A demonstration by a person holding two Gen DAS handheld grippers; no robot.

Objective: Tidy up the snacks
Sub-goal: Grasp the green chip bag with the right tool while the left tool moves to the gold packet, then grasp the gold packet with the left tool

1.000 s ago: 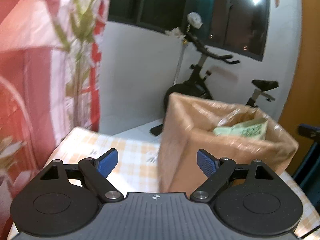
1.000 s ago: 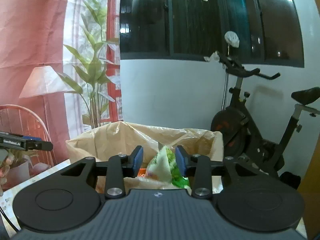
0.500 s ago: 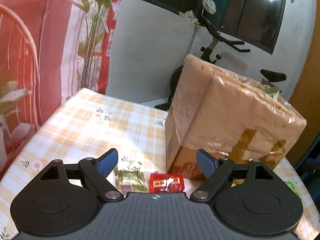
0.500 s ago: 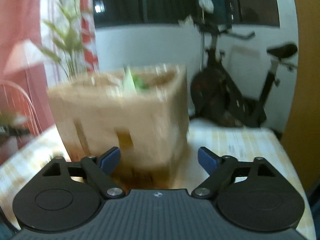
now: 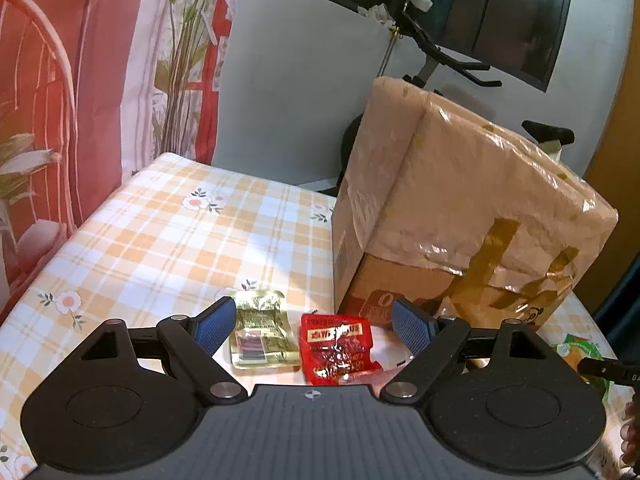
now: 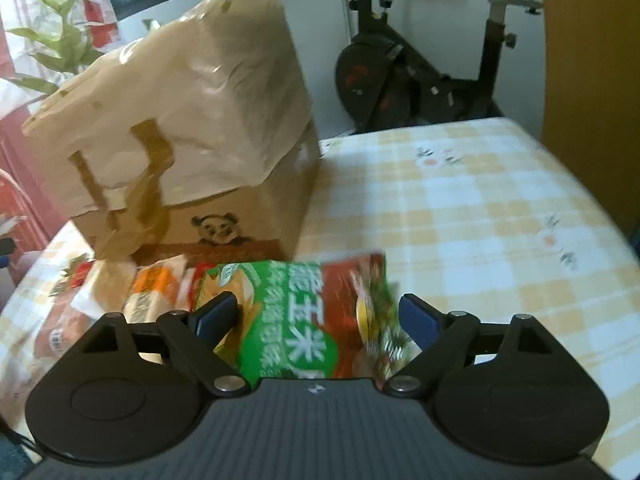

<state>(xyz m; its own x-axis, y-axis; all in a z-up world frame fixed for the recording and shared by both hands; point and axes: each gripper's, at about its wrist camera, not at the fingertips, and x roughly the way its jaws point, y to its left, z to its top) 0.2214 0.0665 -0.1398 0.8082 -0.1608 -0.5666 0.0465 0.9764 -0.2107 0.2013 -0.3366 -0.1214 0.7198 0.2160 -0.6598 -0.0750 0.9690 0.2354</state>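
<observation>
A cardboard box (image 5: 460, 216) wrapped in tan plastic stands on the checked tablecloth (image 5: 168, 236); it also shows in the right wrist view (image 6: 192, 128). My left gripper (image 5: 314, 326) is open low over a gold packet (image 5: 260, 334) and a red packet (image 5: 340, 346) lying in front of the box. My right gripper (image 6: 318, 318) is open over a green and red snack bag (image 6: 304, 316) lying flat between its fingers. An orange and white packet (image 6: 154, 292) lies left of that bag.
An exercise bike (image 6: 420, 72) stands behind the table. A plant (image 5: 180, 52) and a red patterned curtain (image 5: 80, 60) are at the left. More packets (image 6: 60, 320) lie at the left near the box. The table's right edge (image 6: 600, 208) is near an orange door.
Both grippers dropped from above the box down toward the table. The right gripper let go of a green snack into the box and opened; it now hovers over another bag.
</observation>
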